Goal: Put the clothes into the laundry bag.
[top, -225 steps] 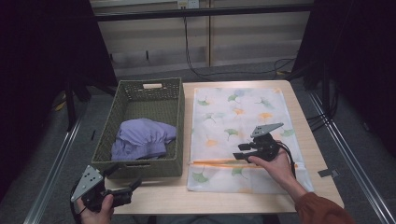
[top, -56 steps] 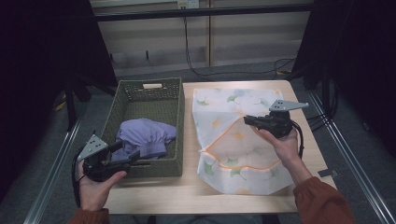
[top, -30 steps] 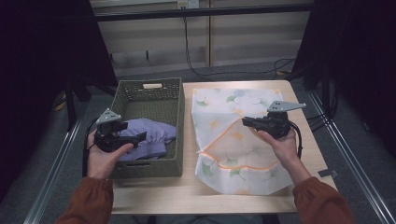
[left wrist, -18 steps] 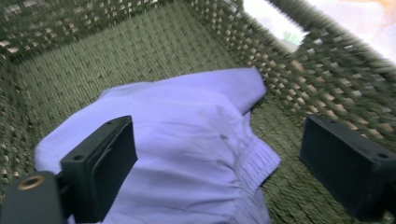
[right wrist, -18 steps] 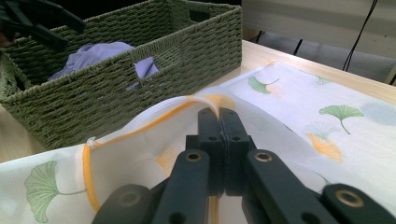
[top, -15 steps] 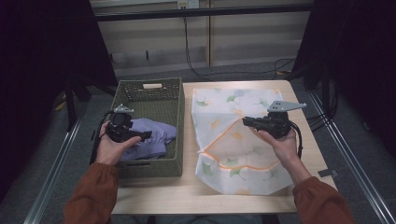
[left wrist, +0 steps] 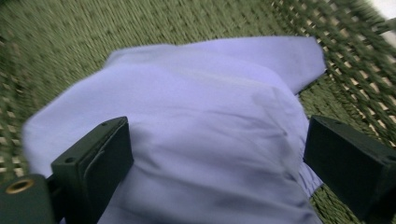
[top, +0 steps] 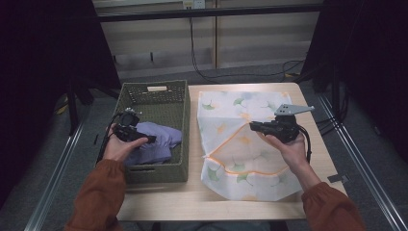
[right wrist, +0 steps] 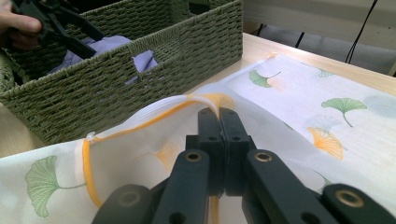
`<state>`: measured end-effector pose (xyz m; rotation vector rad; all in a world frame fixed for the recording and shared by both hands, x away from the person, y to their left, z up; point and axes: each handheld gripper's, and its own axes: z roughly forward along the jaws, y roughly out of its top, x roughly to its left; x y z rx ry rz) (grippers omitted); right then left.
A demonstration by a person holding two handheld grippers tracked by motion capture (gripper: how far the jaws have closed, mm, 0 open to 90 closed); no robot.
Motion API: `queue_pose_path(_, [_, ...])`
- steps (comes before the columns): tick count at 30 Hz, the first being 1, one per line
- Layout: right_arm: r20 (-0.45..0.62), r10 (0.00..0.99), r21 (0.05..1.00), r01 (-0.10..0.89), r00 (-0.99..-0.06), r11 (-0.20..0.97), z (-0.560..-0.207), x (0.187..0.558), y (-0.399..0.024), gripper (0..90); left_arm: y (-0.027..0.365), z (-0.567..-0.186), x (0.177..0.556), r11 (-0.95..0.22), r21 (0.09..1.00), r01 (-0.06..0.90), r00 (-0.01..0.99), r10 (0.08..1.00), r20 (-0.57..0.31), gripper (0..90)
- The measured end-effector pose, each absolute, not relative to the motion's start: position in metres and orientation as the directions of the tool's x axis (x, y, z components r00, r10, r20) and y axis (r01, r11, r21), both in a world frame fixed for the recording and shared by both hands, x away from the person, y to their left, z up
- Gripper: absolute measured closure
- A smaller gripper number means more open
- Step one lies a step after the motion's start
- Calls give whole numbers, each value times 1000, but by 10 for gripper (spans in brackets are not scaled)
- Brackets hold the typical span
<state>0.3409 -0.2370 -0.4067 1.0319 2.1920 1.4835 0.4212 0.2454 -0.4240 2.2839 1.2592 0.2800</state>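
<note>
Your left gripper (left wrist: 219,172) hangs jaws spread astride the crumpled lilac cloth (left wrist: 196,116) directly ahead; your right gripper (right wrist: 218,122) pinches the ginkgo-print mesh bag's orange-trimmed mouth (right wrist: 154,114) open.

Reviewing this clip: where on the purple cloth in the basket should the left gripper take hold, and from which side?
Best on the raised hump of the purple cloth, from above. It lies bunched in the green basket, whose walls block the sides. The left gripper, jaws just opening, already straddles that hump without pressing it. The right gripper holds the bag's orange rim up.
</note>
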Motion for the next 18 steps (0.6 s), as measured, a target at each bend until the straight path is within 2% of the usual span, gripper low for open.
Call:
queue_pose_path(6, [142, 700, 895, 393, -700, 212, -407, 341, -237, 896, 246, -432, 429, -450, 484, 751, 532, 846, -40, 48])
queue_pose_path(9, [141, 700, 894, 394, -700, 213, -407, 341, -237, 897, 248, -437, 433, -431, 461, 776, 523, 848, -87, 38])
queue_pose_path(16, [142, 698, 893, 394, -702, 215, -408, 341, -237, 897, 239, -449, 434, -484, 396, 780, 550, 833, -64, 24])
queue_pose_path(18, [141, 696, 893, 394, -704, 218, -408, 342, -236, 897, 234, -453, 433, -531, 365, 765, 577, 816, -22, 23])
